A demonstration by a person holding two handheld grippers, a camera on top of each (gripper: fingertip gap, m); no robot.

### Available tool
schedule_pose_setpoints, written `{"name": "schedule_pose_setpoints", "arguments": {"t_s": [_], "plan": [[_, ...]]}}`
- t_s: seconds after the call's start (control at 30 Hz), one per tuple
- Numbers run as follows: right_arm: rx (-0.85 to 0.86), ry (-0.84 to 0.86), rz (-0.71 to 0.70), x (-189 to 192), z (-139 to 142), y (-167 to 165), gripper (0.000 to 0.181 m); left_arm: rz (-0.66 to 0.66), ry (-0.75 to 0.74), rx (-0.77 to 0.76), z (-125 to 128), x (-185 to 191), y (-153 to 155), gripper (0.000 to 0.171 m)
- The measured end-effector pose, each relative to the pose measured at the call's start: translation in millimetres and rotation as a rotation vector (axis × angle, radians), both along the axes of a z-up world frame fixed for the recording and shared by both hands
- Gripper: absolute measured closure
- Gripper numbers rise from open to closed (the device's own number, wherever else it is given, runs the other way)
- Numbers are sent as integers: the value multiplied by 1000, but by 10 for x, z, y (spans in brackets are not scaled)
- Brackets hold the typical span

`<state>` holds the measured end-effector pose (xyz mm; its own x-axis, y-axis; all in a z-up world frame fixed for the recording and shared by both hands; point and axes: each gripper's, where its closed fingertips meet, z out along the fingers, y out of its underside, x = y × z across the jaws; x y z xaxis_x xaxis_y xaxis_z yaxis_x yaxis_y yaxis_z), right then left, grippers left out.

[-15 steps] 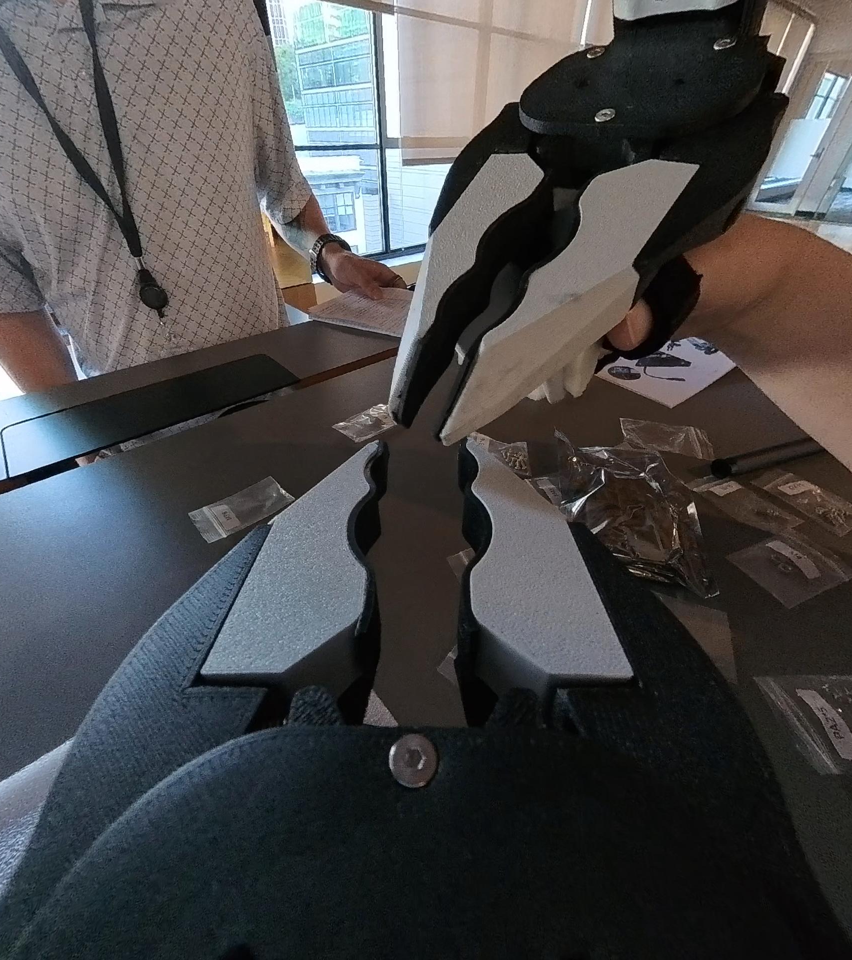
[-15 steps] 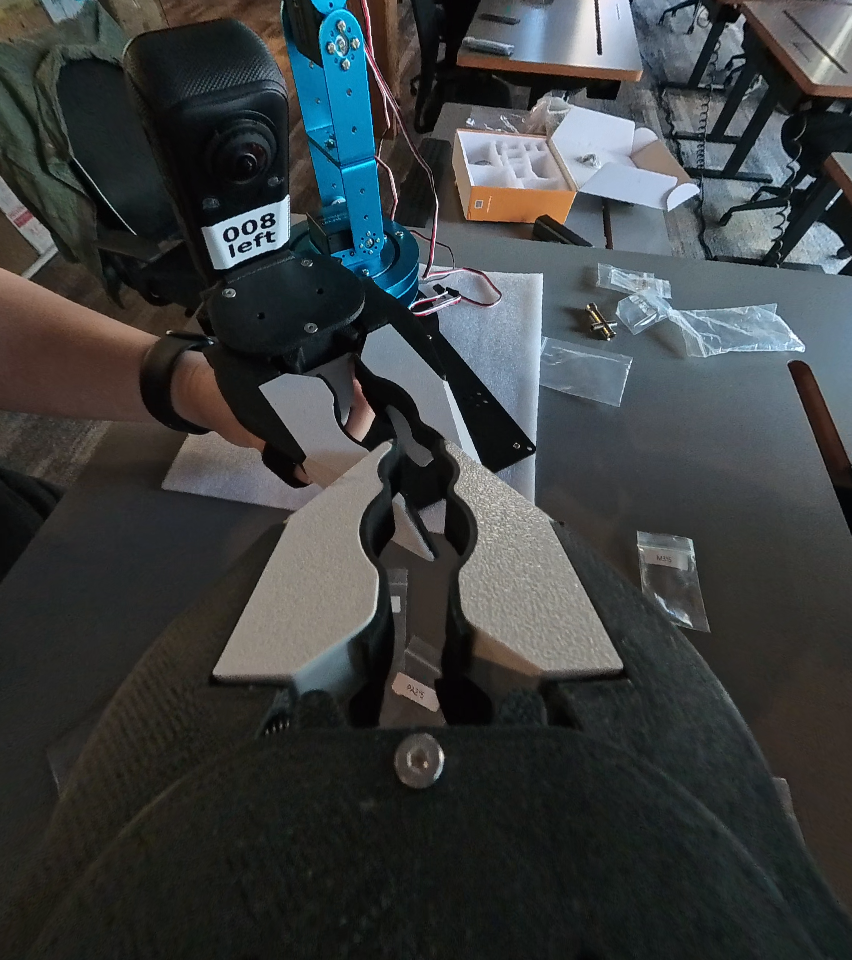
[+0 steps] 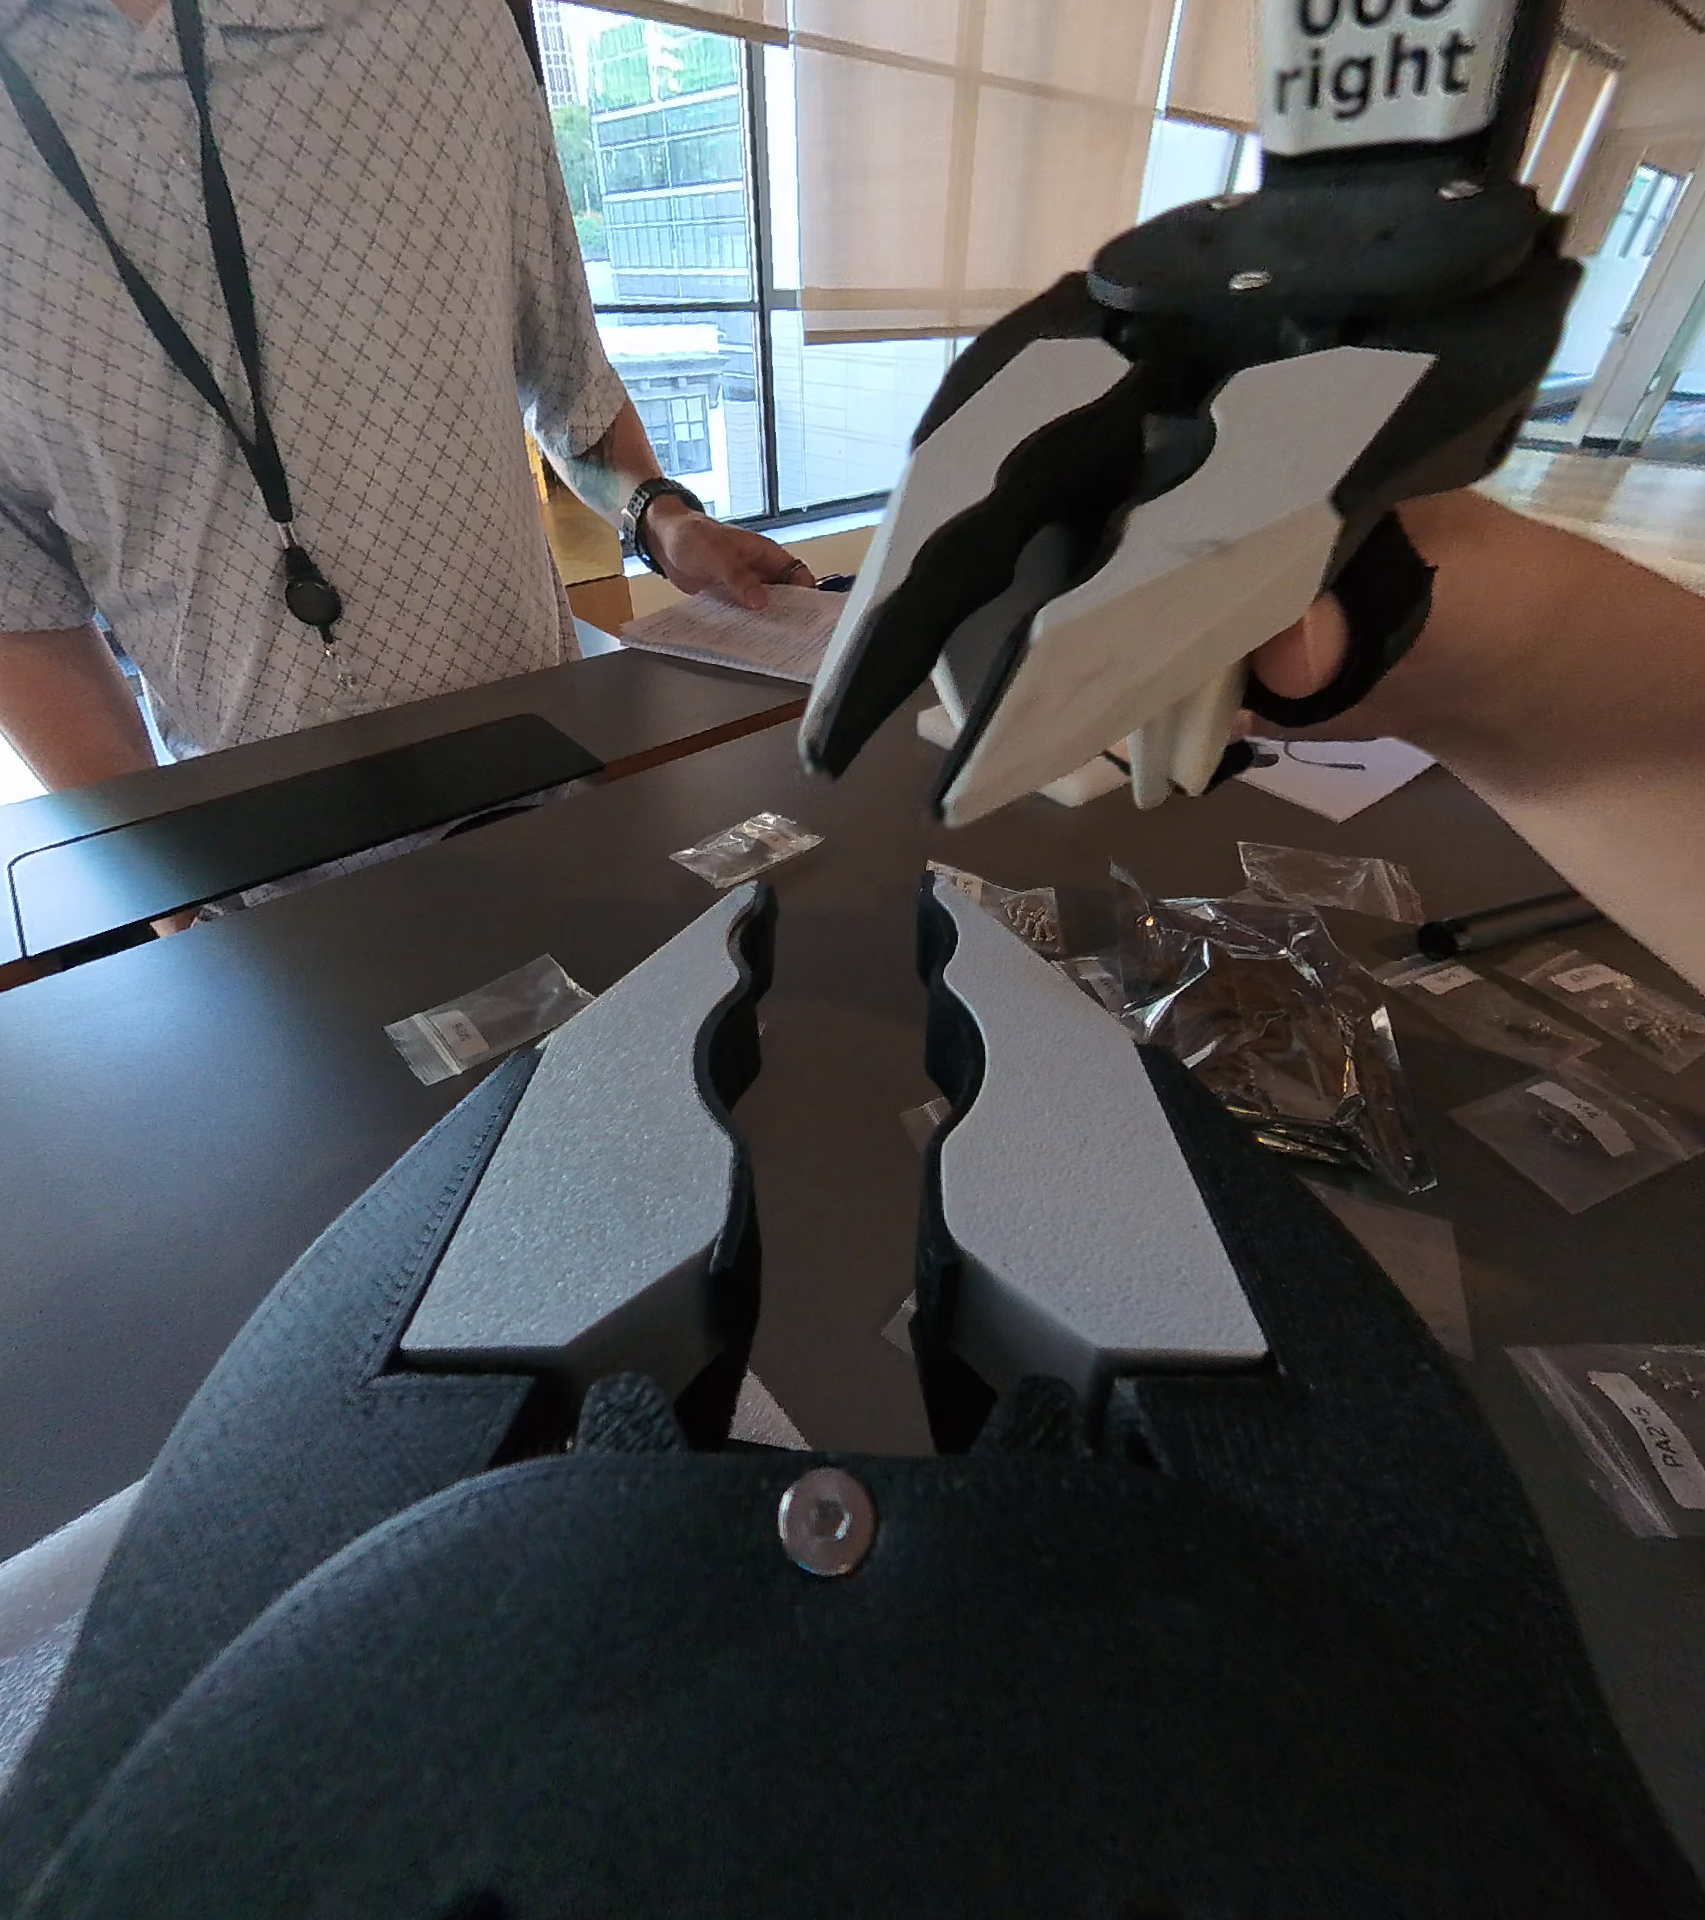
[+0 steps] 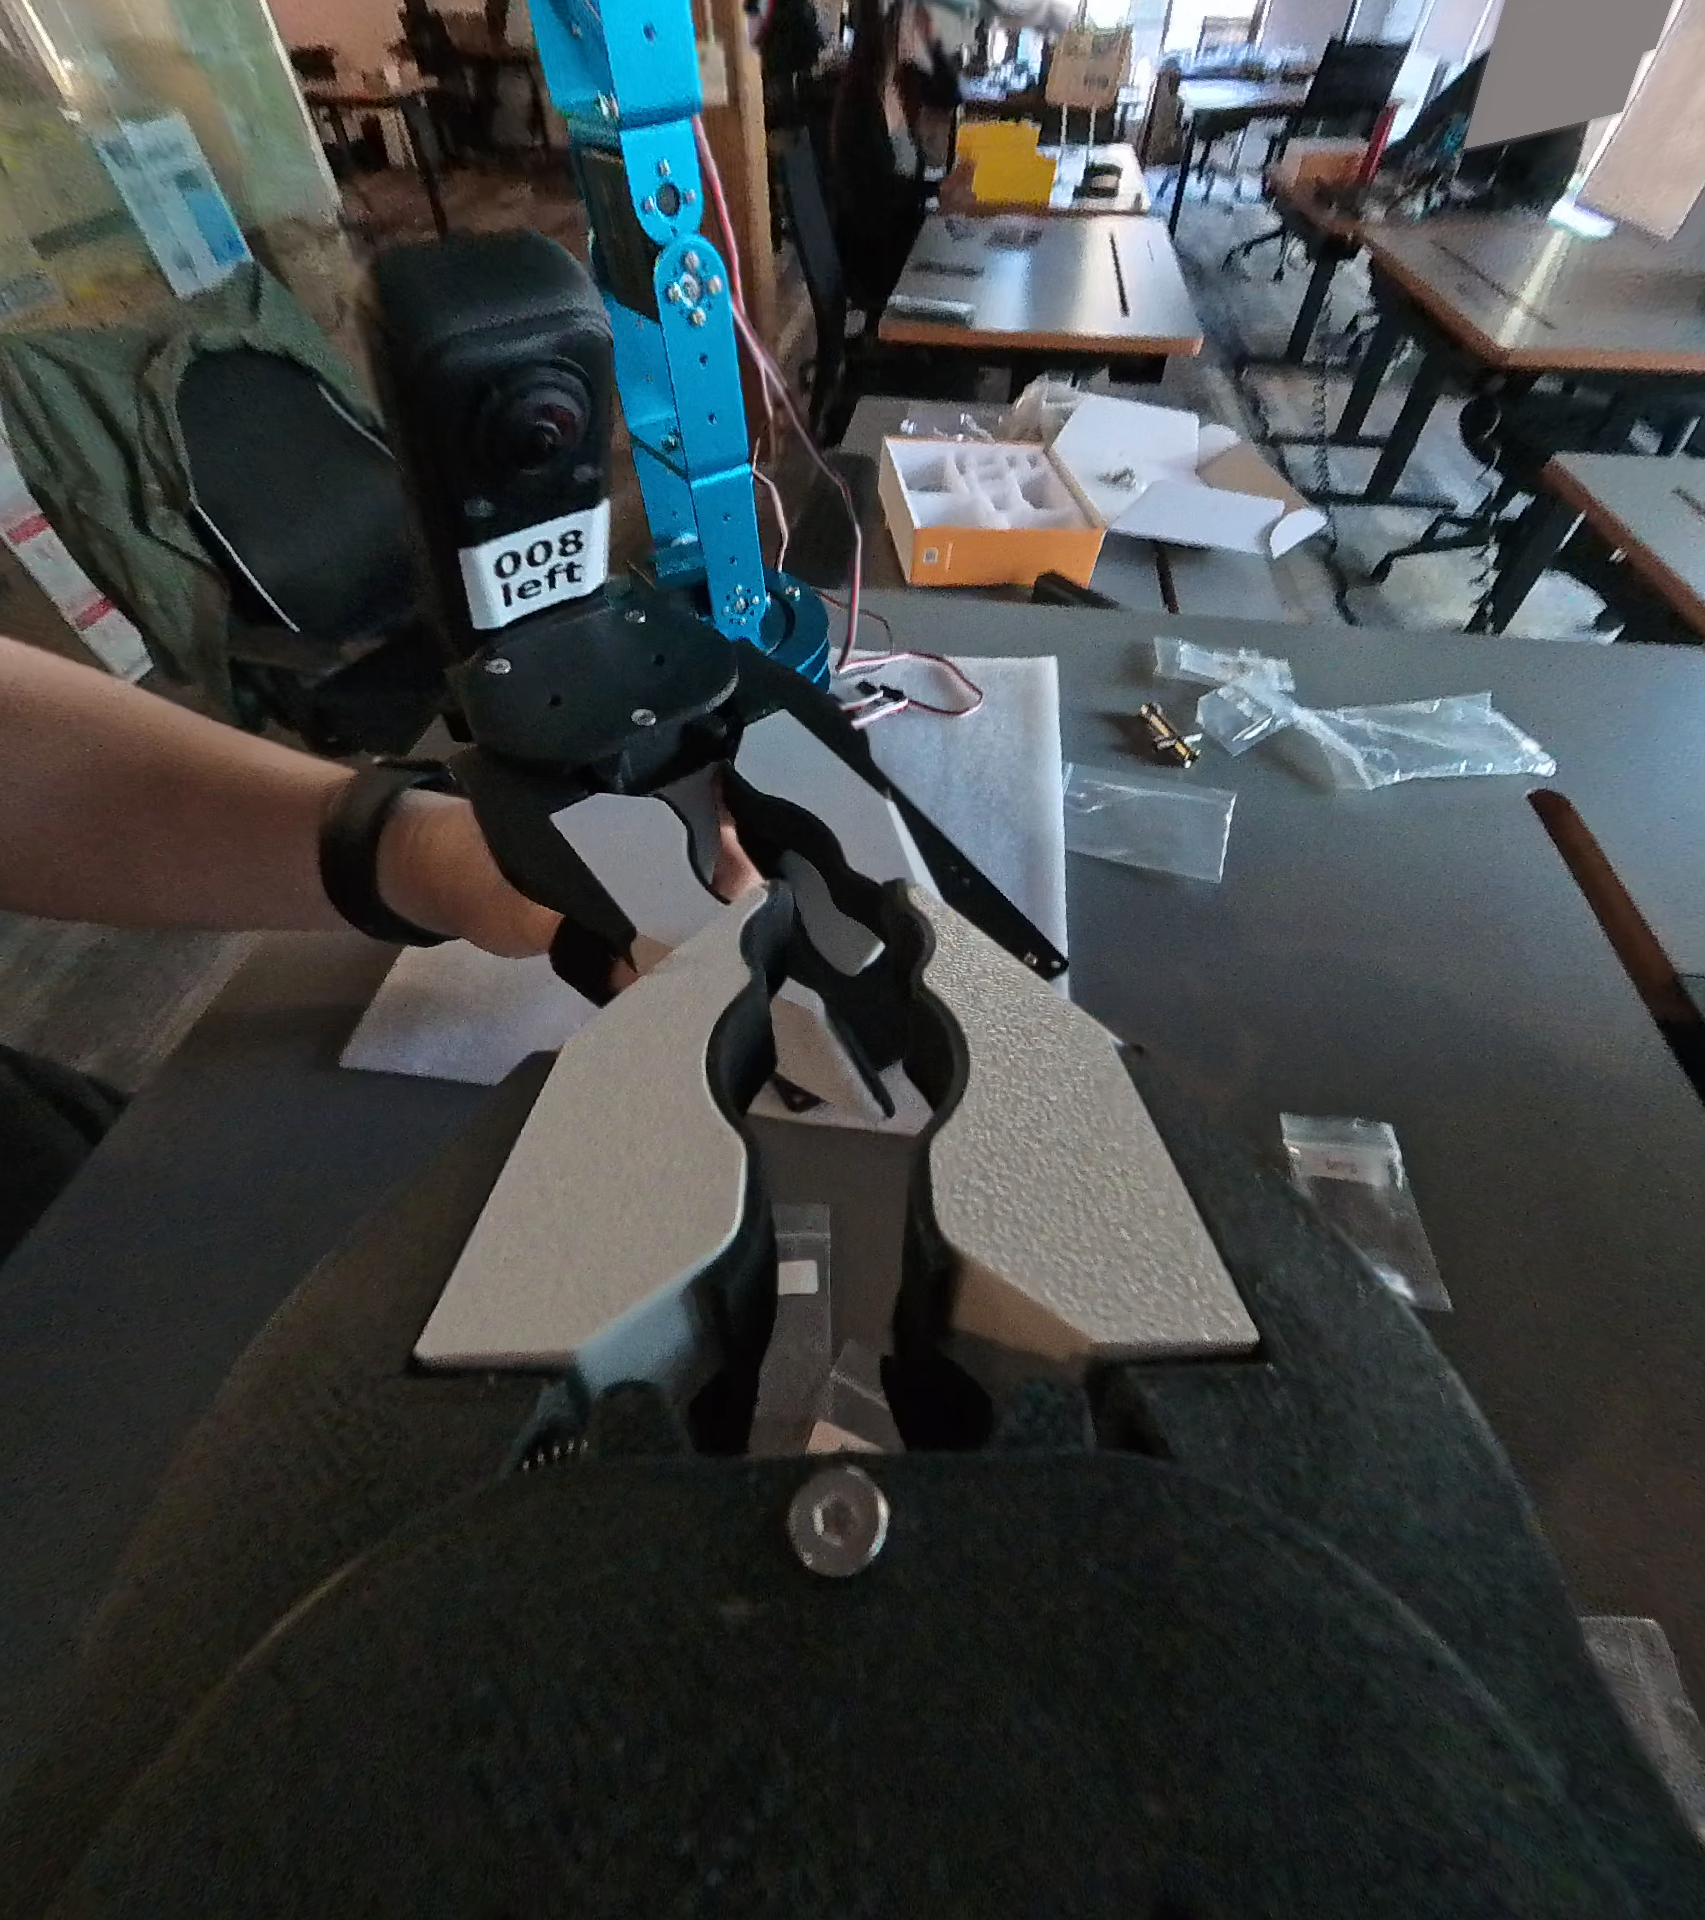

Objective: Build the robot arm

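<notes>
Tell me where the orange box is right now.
In the right wrist view, the orange box sits open on a farther desk, upper middle, just right of the blue robot arm and beside white cardboard flaps.

White labels on both camera housings [image 4: 495, 416], labelled bag [image 3: 1658, 1439]

Each wrist camera sits close behind its own fingers, low over the dark table [image 3: 204, 1091], facing the opposite gripper; both share the tabletop between.
</notes>
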<state>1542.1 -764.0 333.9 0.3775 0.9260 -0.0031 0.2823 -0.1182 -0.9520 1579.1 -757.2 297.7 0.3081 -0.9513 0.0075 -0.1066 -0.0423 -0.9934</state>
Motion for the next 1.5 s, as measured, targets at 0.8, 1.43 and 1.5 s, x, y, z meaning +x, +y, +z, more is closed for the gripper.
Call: {"name": "schedule_pose_setpoints", "arguments": {"t_s": [0.8, 1.43, 1.5], "plan": [[29, 155, 16, 23, 132, -44, 139, 6, -11, -3, 36, -20, 103, 146], [80, 123, 55, -197, -15, -44, 126, 28, -26, -14, 84, -37, 147, 146], [114, 144, 32, -233, -41, -44, 126, 41, -20, -17, 64, -50, 175, 147]]}}
